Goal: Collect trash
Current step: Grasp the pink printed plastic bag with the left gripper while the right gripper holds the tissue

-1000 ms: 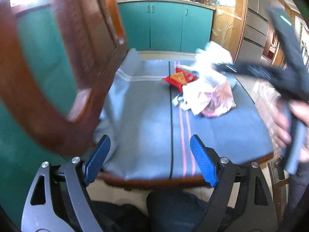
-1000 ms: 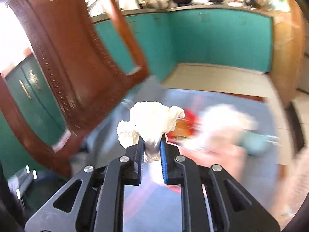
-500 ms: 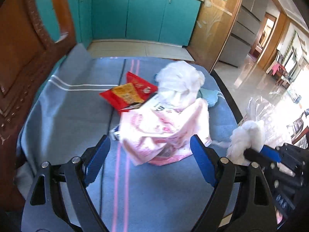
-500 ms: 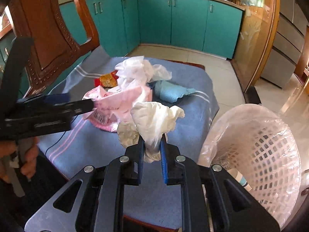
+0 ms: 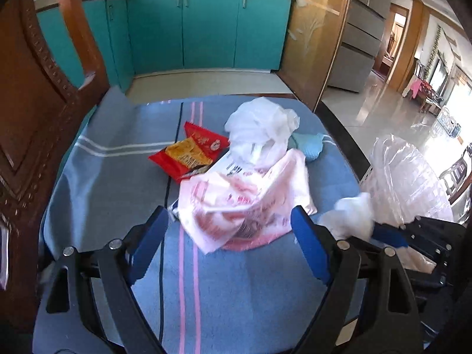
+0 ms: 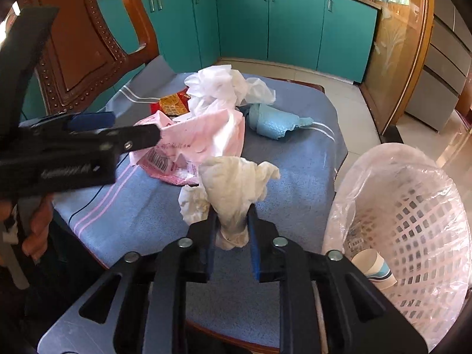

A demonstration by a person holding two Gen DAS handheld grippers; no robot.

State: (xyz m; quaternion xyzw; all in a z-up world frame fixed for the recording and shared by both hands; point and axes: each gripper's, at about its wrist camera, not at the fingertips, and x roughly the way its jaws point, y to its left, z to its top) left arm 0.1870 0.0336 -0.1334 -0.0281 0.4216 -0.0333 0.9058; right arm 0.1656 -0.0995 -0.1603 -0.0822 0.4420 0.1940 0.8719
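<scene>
My right gripper (image 6: 232, 209) holds a crumpled white tissue (image 6: 236, 177) upright between its pads, and the jaws are opening. It hangs over the table's near right edge, next to a white mesh basket (image 6: 413, 221) lined with clear plastic. My left gripper (image 5: 228, 211) is open and empty, just short of a pink plastic bag (image 5: 247, 203). Behind the bag lie a white bag (image 5: 259, 129), a red snack wrapper (image 5: 188, 153) and a teal crumpled piece (image 5: 308, 144). In the left wrist view the tissue (image 5: 351, 215) shows at the right.
A blue striped cloth (image 5: 118, 177) covers the table. A carved wooden chair back (image 5: 35, 88) rises at the left. A paper cup (image 6: 374, 268) lies inside the basket. Teal cabinets (image 5: 206, 29) stand beyond the tiled floor. A hand (image 6: 35, 224) holds the left tool.
Both grippers swung from the chair side to over the table. The right one carried the tissue beside the basket, and its jaws have parted a little. The left one stays open.
</scene>
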